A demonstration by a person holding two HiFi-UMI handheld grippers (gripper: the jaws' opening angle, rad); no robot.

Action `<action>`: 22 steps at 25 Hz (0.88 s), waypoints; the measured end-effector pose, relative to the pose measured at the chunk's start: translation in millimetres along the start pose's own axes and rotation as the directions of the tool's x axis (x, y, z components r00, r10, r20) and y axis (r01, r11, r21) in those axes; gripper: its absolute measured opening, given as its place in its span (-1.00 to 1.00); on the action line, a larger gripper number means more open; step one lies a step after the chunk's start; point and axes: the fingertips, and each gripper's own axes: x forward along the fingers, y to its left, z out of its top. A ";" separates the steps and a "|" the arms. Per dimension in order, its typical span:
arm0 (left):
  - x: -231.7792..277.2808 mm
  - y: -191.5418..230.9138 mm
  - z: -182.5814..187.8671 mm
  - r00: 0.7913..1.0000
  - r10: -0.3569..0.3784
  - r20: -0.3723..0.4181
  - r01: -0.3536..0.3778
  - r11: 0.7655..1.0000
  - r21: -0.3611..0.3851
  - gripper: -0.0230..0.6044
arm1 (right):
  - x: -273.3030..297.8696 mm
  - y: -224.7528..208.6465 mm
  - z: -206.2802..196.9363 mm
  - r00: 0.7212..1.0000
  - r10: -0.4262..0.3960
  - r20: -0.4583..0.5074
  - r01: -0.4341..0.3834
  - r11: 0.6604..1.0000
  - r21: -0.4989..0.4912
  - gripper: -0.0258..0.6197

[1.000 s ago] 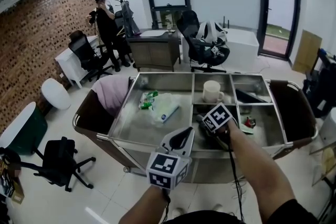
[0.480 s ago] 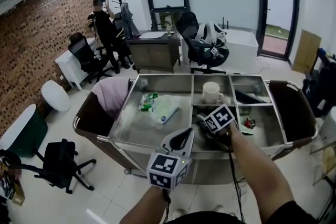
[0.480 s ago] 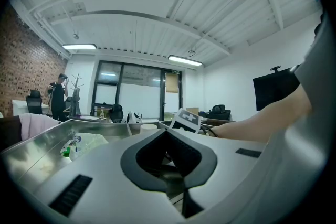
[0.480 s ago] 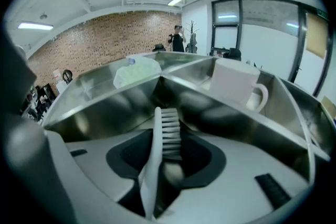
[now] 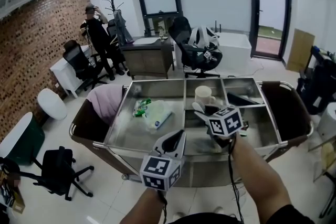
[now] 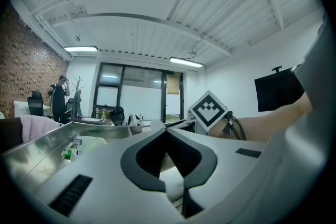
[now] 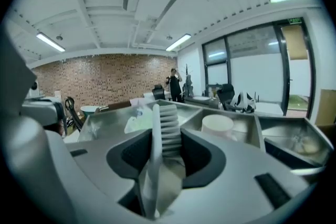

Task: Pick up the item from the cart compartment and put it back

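Cart [image 5: 112,140] with a steel top split into compartments stands before the person. Left gripper [image 5: 181,134] hovers over the cart's near edge; fingers closed tip to tip, nothing in them. Right gripper [image 5: 196,107] is held above the small compartments; fingers a narrow gap apart, nothing seen between them. Mug [image 5: 202,96] stands upright in its own compartment, just beyond the right fingertips, not touched. Bag [image 5: 159,113] and green packet [image 5: 139,107] lie in the large compartment, ahead and left of the left fingers. Which item is the task's: cannot tell. None is lifted.
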 end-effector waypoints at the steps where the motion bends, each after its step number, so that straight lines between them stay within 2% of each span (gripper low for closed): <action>1: -0.6 -0.9 0.4 1.000 0.003 0.001 -0.003 1.000 0.005 -0.93 | -7.6 0.2 8.7 0.999 -0.004 0.046 0.003 1.000 0.006 -0.34; 4: -2.4 -5.8 3.1 1.000 0.007 0.006 -0.008 1.000 0.018 -0.93 | -30.7 1.4 31.5 0.988 -0.006 0.157 0.003 1.000 0.021 -0.35; 7: -2.2 -10.7 5.9 1.000 0.002 0.011 -0.002 1.000 0.018 -0.93 | -48.4 2.2 48.3 0.974 -0.008 0.225 0.005 1.000 0.015 -0.35; 15: -6.4 -18.3 8.1 1.000 -0.002 0.017 0.002 1.000 0.023 -0.93 | -105.6 21.4 94.0 0.928 0.009 0.373 0.007 0.999 -0.042 -0.35; 22: -11.7 -31.0 19.2 0.999 -0.018 0.043 0.017 0.999 0.030 -0.93 | -157.1 44.5 112.7 0.895 0.039 0.443 -0.014 0.998 -0.058 -0.35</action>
